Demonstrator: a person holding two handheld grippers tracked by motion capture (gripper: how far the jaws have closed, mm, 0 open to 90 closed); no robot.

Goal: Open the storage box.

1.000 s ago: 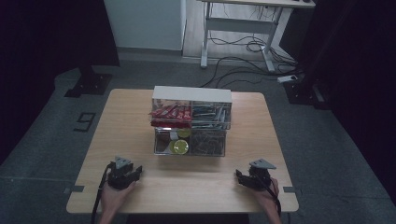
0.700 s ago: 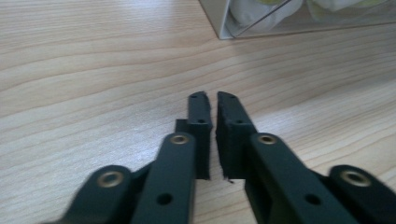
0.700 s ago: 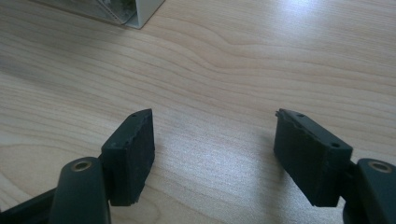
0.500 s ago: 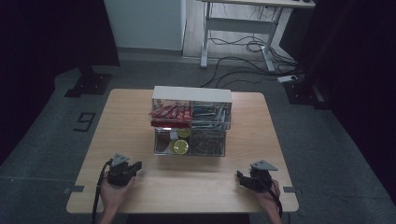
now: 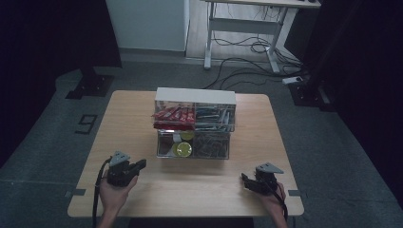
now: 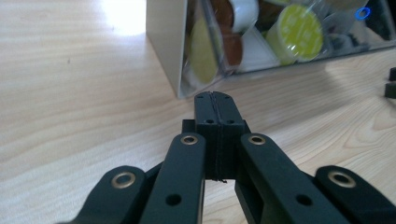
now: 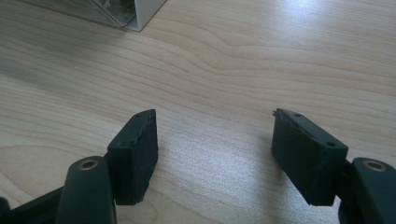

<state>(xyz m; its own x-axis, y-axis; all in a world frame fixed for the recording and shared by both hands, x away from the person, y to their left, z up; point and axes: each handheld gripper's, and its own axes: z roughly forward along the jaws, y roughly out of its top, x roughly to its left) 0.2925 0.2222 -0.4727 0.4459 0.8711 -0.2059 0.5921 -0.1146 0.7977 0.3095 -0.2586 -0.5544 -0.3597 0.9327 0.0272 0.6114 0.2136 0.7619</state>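
A clear two-tier storage box (image 5: pixel 195 96) with a white top stands in the middle of the wooden table (image 5: pixel 138 114). Its lower left drawer holds round capsules (image 5: pixel 183 149) with yellow-green lids, seen close up as capsules (image 6: pixel 301 32) in the left gripper view. My left gripper (image 5: pixel 141 164) is held in front of the box's left corner, its jaws pressed together with nothing between them, as the left gripper (image 6: pixel 215 97) shows. My right gripper (image 5: pixel 243 177) sits near the front right of the table. The right gripper (image 7: pixel 215 126) is open over bare wood; its jaws have just been closing slightly.
The upper tier holds red packets (image 5: pixel 173 115) at left and dark pen-like items (image 5: pixel 213 115) at right; dark clips (image 5: pixel 209 142) fill the lower right drawer. A corner of the box (image 7: pixel 140 11) lies ahead of the right gripper. Desk legs and cables (image 5: pixel 247 47) lie on the floor beyond.
The left hand has lifted its gripper a little off the table and toward the box. The right hand has stayed where it was.
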